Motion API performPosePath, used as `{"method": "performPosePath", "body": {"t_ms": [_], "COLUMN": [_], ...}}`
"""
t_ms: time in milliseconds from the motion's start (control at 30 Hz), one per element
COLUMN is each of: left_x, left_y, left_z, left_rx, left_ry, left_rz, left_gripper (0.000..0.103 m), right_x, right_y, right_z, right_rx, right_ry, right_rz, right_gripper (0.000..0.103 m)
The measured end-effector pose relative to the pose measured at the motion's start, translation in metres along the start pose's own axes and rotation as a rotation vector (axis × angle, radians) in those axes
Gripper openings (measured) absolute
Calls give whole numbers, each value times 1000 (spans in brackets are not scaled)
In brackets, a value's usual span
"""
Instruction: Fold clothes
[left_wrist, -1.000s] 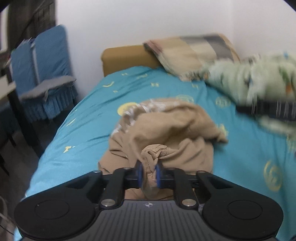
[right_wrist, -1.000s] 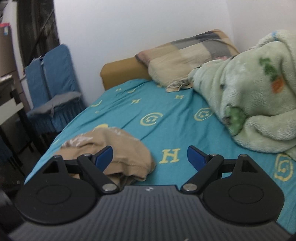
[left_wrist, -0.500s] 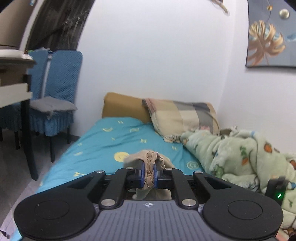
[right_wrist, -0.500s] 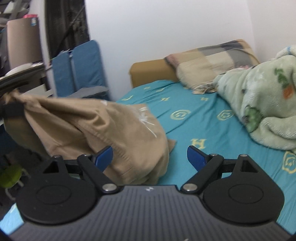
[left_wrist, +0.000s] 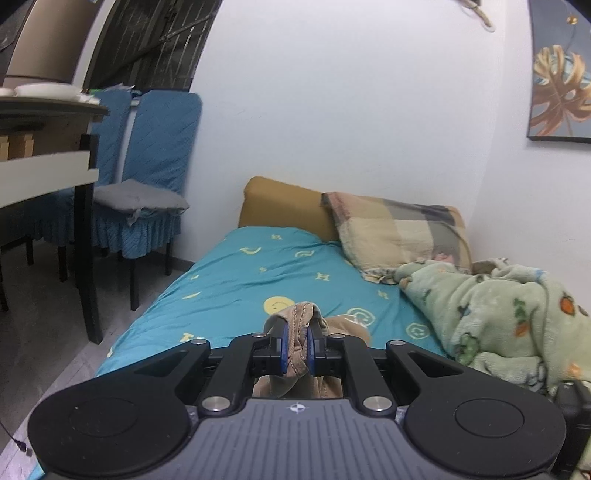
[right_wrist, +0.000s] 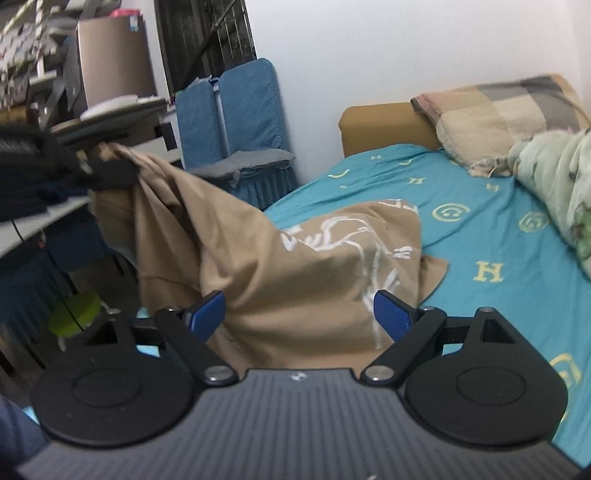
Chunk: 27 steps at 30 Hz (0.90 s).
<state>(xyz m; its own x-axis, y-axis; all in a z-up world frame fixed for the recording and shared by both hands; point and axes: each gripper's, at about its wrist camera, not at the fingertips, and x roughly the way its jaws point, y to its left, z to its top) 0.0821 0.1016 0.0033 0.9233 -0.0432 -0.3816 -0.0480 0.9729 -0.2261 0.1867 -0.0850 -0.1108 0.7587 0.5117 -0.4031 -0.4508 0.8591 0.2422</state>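
In the left wrist view, the left gripper (left_wrist: 295, 349) has its fingers (left_wrist: 282, 347) clamped on a bunched, stitched edge of the tan shirt (left_wrist: 300, 332), which rises in a fold at 6 o'clock and hangs down behind the gripper body. Past it the bed (left_wrist: 258, 273), under a teal sheet with yellow marks, runs up toward 12 o'clock. A checked pillow (left_wrist: 399, 232) leans on the mustard headboard (left_wrist: 280, 206) at 1 o'clock, and a green fleece blanket (left_wrist: 498, 317) is heaped at 3 o'clock. At 9 o'clock a desk (left_wrist: 44, 147) stands on the floor beside two blue-covered chairs (left_wrist: 155, 155), one carrying a grey cushion (left_wrist: 140, 199).

In the right wrist view, the right gripper (right_wrist: 301, 315) has its fingers (right_wrist: 391, 315) wide apart, pressing on nothing. The shirt (right_wrist: 280, 266) spreads just ahead of them, its white print facing up; one part lies on the bed (right_wrist: 480, 236), the other is pulled up toward 10 o'clock, where the left gripper (right_wrist: 110, 173) holds it, blurred. The blanket (right_wrist: 561, 177) sits at 2 o'clock, well apart from the shirt. A lime-green object (right_wrist: 74, 314) rests low at 8 o'clock; what it is cannot be told.
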Motion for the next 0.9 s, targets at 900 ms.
{"method": "performPosePath", "body": {"t_ms": [900], "left_x": [60], "left_y": [-8], "left_z": [-18], "left_rx": [29], "left_ry": [112], "left_rz": [50], "left_gripper": [28], "right_x": [-2], "right_y": [-37], "right_z": [1], "right_rx": [-86], "right_ry": [-67], "right_rz": [-418], "right_gripper": [89]}}
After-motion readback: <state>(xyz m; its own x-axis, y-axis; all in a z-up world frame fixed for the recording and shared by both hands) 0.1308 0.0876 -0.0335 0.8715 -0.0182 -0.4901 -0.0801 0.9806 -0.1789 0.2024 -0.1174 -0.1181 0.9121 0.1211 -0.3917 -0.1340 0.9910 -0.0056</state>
